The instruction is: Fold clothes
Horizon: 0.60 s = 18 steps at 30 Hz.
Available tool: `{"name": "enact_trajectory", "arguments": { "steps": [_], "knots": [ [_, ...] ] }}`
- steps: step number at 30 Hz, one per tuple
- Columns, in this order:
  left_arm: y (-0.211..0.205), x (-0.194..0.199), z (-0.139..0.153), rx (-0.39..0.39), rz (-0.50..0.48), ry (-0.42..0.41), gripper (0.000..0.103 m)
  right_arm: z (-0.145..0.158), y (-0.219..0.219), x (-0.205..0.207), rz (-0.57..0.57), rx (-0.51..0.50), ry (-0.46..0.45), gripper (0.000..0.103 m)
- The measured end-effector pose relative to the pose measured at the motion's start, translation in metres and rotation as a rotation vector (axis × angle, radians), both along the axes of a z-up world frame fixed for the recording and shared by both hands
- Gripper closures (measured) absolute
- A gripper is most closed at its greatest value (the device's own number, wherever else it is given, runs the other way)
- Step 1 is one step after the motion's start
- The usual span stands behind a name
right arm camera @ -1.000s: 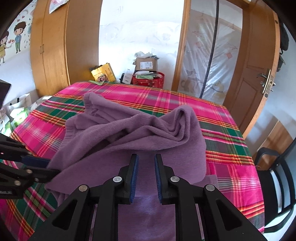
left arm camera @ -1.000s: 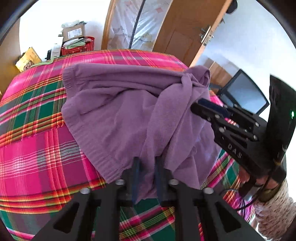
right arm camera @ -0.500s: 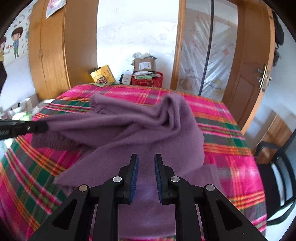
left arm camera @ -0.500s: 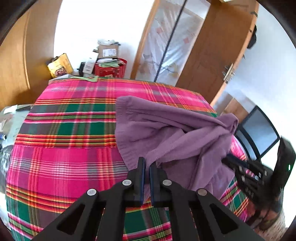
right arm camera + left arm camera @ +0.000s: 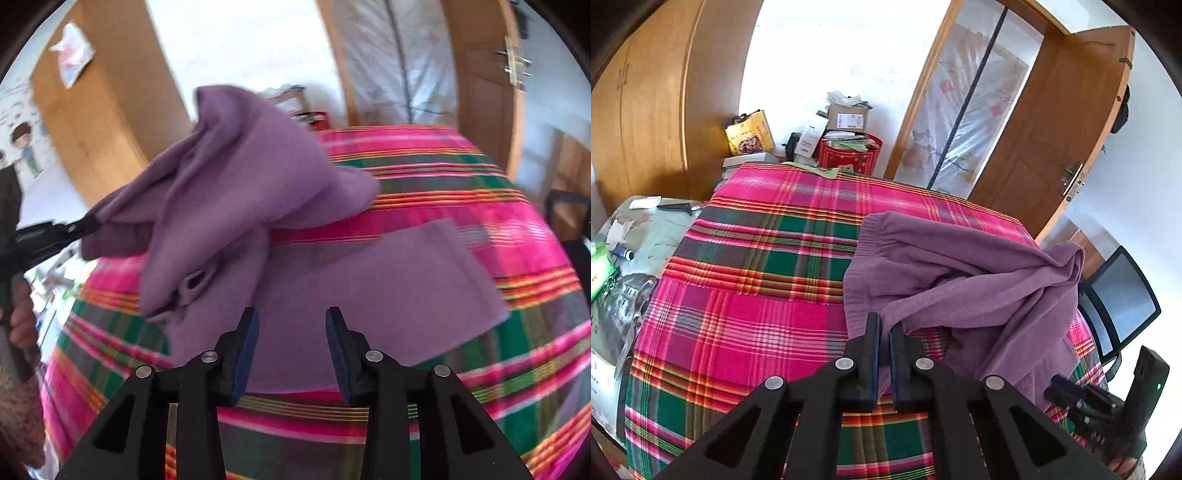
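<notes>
A purple knitted sweater (image 5: 960,280) lies bunched on the bed's pink and green plaid cover (image 5: 757,295). My left gripper (image 5: 883,332) is shut on the sweater's edge. In the right wrist view, the left gripper (image 5: 83,226) holds that edge lifted at the left, so the sweater (image 5: 240,177) drapes down from it. My right gripper (image 5: 291,325) has its jaws opening wide over a flat part of the sweater, and the pads press on nothing. From the left wrist view, the right gripper (image 5: 1060,387) shows at the lower right, beside the bed.
A black chair (image 5: 1123,302) stands at the bed's right side. A wooden door (image 5: 1052,129) and a wardrobe (image 5: 646,110) line the far wall. A red basket with boxes (image 5: 849,155) sits beyond the bed. A cluttered side table (image 5: 624,251) is on the left.
The right gripper's jaws have spread apart and let go of the sweater. The left gripper has drawn its edge of the sweater up and to the left. Both views have swung.
</notes>
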<state>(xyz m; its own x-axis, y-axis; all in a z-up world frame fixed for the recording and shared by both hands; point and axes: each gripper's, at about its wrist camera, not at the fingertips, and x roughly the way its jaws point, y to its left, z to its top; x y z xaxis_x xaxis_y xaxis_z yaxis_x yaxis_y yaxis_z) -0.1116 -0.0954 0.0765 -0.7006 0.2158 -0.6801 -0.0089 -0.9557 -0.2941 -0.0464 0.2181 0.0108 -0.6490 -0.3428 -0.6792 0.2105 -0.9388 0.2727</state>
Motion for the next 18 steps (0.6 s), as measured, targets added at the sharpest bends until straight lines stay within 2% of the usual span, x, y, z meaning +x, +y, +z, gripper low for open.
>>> {"name": "enact_trajectory", "arguments": {
  "steps": [3, 6, 8, 11, 14, 18],
  "knots": [
    [-0.006, 0.004, 0.001, -0.001, 0.025, 0.002, 0.099, -0.006, -0.020, -0.004, 0.069, -0.021, -0.027, 0.063],
    [-0.011, 0.008, 0.000, -0.003, 0.047, -0.006, 0.098, -0.014, -0.033, -0.013, 0.075, -0.035, -0.060, 0.060],
    [-0.013, 0.010, -0.002, 0.000, 0.048, -0.016, 0.098, -0.020, -0.041, -0.019, 0.076, -0.046, -0.082, 0.050],
    [-0.011, 0.011, -0.004, -0.004, 0.043, -0.024, 0.098, -0.019, -0.044, -0.025, 0.066, -0.075, -0.087, 0.049],
    [-0.008, 0.012, -0.006, -0.002, 0.042, -0.027, 0.098, -0.020, -0.054, -0.028, 0.086, -0.064, -0.079, 0.047],
    [-0.005, 0.011, -0.008, -0.003, 0.039, -0.036, 0.098, -0.018, -0.071, -0.029, 0.092, 0.029, -0.050, 0.047]
  ]
}}
